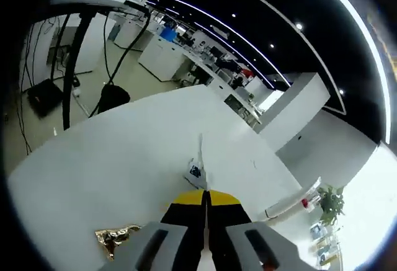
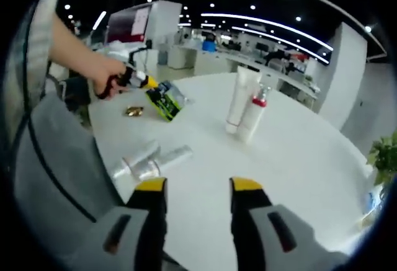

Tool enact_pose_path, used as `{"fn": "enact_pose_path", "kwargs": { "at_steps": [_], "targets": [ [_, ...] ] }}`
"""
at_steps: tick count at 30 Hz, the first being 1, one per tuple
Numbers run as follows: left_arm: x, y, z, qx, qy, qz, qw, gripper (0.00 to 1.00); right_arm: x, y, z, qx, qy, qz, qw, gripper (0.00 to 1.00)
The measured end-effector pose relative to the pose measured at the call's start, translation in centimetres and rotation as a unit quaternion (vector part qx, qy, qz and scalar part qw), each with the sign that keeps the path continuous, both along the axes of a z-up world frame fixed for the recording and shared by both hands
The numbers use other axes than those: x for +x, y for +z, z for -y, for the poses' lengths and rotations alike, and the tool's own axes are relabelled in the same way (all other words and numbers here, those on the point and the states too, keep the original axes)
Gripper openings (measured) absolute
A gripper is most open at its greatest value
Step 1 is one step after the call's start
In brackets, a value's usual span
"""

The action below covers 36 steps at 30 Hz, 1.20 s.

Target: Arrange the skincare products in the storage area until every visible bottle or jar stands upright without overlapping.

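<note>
In the right gripper view a white tube (image 2: pixel 239 100) and a white bottle with a red cap (image 2: pixel 254 117) stand upright, close together, on the round white table (image 2: pixel 298 159). Two clear silvery bottles (image 2: pixel 152 161) lie on their sides side by side, just beyond my open right gripper (image 2: pixel 198 187). Farther left, a hand holds my left gripper (image 2: pixel 147 84), shut on a flat green and black packet (image 2: pixel 166 101). In the left gripper view the left gripper (image 1: pixel 206 198) is shut, and the packet (image 1: pixel 197 165) shows edge-on between its yellow tips.
A crumpled gold foil scrap (image 2: pixel 133 111) lies on the table near the packet; the foil (image 1: pixel 115 239) sits left of my jaws. The person's grey clothing (image 2: pixel 56 159) fills the left side. A green plant (image 2: pixel 383 153) stands beyond the table's right edge. Black stand legs (image 1: pixel 69 72) rise past the far edge.
</note>
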<state>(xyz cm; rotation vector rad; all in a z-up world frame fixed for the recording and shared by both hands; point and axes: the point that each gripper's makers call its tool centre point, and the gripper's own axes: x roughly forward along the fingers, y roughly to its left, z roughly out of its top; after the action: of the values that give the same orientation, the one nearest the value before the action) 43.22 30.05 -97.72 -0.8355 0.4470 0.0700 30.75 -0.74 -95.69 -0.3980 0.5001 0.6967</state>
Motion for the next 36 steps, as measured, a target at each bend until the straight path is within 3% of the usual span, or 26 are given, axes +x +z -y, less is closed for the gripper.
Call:
{"fn": "enact_pose_path", "kwargs": {
  "at_steps": [5, 11, 15, 21, 26, 31, 32, 36],
  "targets": [
    [-1.6, 3.0, 1.9, -0.017, -0.019, 0.032, 0.9992, 0.0, 0.0, 0.7, 0.0, 0.006, 0.001, 0.013, 0.9999, 0.36],
    [-4.3, 5.2, 3.6, -0.051, -0.02, 0.043, 0.9976, 0.0, -0.5, 1.0, -0.5, 0.02, 0.014, 0.011, 0.9996, 0.35],
    [-6.3, 7.2, 6.0, -0.058, -0.045, 0.05, 0.9961, 0.0, -1.0, 1.0, -1.1, 0.033, 0.028, 0.0, 0.9991, 0.35],
    [-8.3, 9.0, 9.8, -0.102, -0.075, 0.074, 0.9891, 0.0, -1.8, 1.6, -2.2, 0.063, 0.049, -0.007, 0.9968, 0.38],
    [-9.3, 10.1, 13.0, -0.094, -0.126, 0.083, 0.984, 0.0, -1.2, 3.7, -1.9, 0.145, 0.027, -0.007, 0.9891, 0.38],
    [-10.1, 11.3, 15.3, -0.113, -0.162, 0.101, 0.975, 0.0, -1.4, 3.5, -1.9, 0.186, 0.018, -0.053, 0.981, 0.42],
    [-10.2, 11.5, 15.7, -0.116, -0.169, 0.105, 0.9732, 0.0, -1.4, 3.7, -1.9, 0.187, 0.023, -0.046, 0.981, 0.42],
    [-10.7, 12.1, 17.5, -0.124, -0.195, 0.118, 0.9657, 0.0, -2.3, 3.7, -3.1, 0.241, 0.043, -0.103, 0.9641, 0.46]
  ]
}}
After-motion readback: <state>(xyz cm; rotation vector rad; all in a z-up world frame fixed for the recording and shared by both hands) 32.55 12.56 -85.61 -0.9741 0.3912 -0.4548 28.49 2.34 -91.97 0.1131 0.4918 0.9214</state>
